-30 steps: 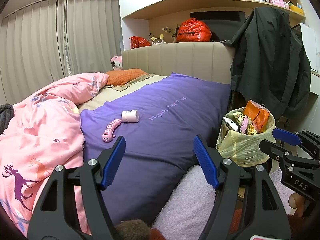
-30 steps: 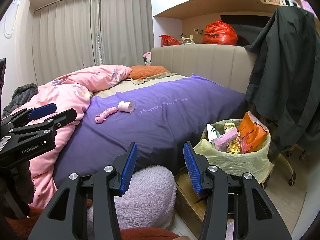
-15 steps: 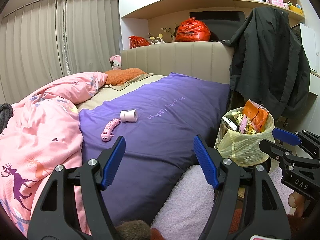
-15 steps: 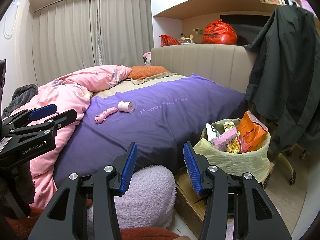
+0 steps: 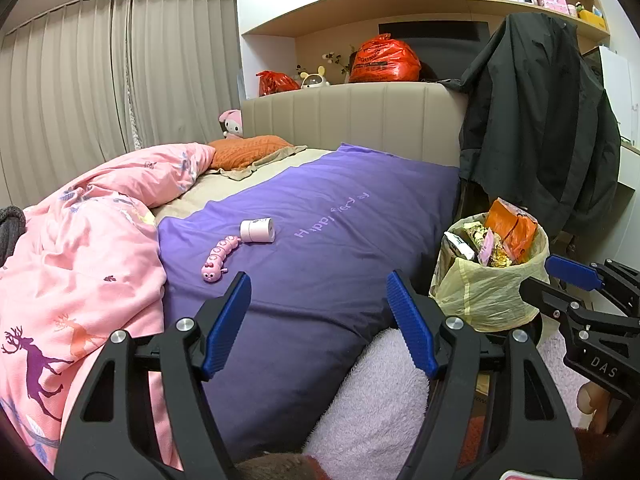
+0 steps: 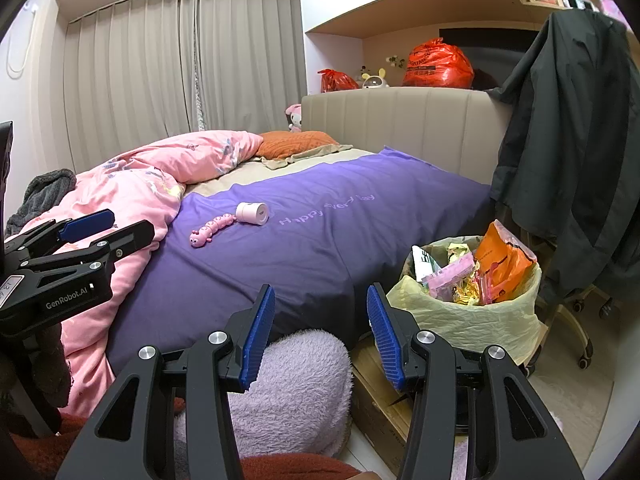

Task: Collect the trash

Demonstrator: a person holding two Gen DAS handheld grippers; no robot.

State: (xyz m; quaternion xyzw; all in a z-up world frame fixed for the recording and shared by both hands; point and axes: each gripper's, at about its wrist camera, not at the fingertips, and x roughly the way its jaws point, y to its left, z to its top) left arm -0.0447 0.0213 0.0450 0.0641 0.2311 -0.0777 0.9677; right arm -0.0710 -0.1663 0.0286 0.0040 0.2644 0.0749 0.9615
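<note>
Trash already heaps the lined bin (image 6: 472, 304) at three o'clock — on the bed, at eleven, lie a small white roll (image 5: 258, 231) and pink toy (image 5: 221, 255). Left gripper (image 5: 318, 320) and right gripper (image 6: 320, 334) gape apart, empty.

I am looking at a bed (image 5: 360, 128) with a beige padded headboard, and a purple blanket (image 5: 320, 264) is lying spread across its mattress. On that blanket a pink caterpillar toy (image 5: 221, 257) is lying, with a small white-and-pink roll (image 5: 258, 231) touching its tail end at about two o'clock. At nine o'clock from the toy a pink quilt (image 5: 80, 248) is bunching up, and at twelve o'clock, near the headboard, an orange pillow (image 5: 248, 153) is resting on a beige cloth (image 6: 308, 157).
</note>
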